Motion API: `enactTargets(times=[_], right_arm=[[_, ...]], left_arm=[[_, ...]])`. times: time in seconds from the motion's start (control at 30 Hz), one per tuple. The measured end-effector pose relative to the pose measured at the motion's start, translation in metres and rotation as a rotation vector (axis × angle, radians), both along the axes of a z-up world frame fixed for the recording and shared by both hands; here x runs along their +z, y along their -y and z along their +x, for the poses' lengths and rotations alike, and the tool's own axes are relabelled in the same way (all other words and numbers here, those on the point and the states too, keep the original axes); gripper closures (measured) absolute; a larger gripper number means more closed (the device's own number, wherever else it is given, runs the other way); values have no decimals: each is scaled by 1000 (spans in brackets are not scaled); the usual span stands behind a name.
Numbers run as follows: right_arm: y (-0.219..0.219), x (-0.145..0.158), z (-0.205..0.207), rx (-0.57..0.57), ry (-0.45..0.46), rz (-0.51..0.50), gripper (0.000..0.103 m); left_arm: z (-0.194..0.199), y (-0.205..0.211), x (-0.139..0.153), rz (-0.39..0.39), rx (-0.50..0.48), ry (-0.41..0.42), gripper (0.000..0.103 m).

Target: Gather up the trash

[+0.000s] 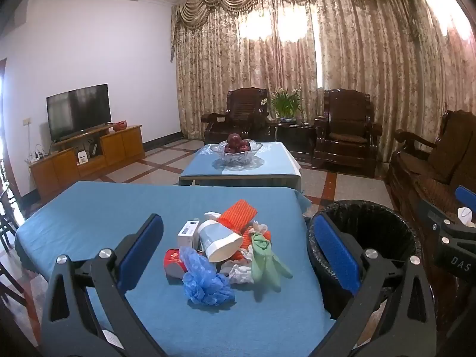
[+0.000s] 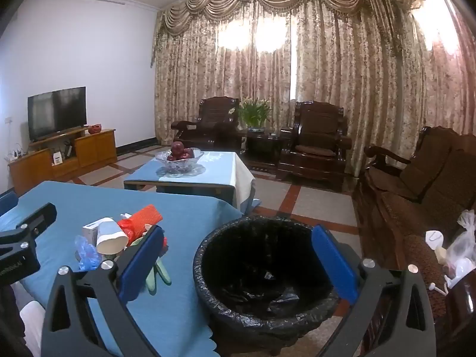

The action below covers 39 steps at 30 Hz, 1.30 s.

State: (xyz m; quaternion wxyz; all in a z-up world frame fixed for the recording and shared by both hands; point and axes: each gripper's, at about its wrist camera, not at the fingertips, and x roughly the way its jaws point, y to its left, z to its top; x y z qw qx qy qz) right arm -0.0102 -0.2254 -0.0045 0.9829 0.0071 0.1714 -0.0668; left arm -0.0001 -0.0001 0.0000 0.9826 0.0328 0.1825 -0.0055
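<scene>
The left hand-held gripper (image 1: 238, 253) hangs above the tabletop (image 1: 89, 208), released, its blue pads wide apart and empty. The trash lies in a heap near the tabletop's right edge: a paper cup (image 1: 220, 242) tipped on its side, a small white box (image 1: 188, 232), an orange foam net (image 1: 239, 215), a crumpled blue bag (image 1: 205, 279), a green glove (image 1: 264, 260) and what may be white tissue (image 1: 238, 272). The right hand-held gripper (image 2: 238, 264), also released and empty, hangs above the black-lined bin (image 2: 261, 270), just beside that edge.

A blue cloth covers the worktop (image 1: 89, 208). Ahead of the left hand-held gripper (image 1: 238, 250), a heap lies on it: paper cup (image 1: 220, 242), small box (image 1: 188, 233), blue bag (image 1: 202, 279), green glove (image 1: 264, 258), orange netting (image 1: 239, 214).
</scene>
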Motion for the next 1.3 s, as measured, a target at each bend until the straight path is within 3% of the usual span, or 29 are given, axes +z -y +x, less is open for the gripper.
enactTargets(times=[1.3], right_arm=[[-1,-1,-1,1,-9,15,6]], left_arm=[[8,-12,2,-5,12,-4,5]])
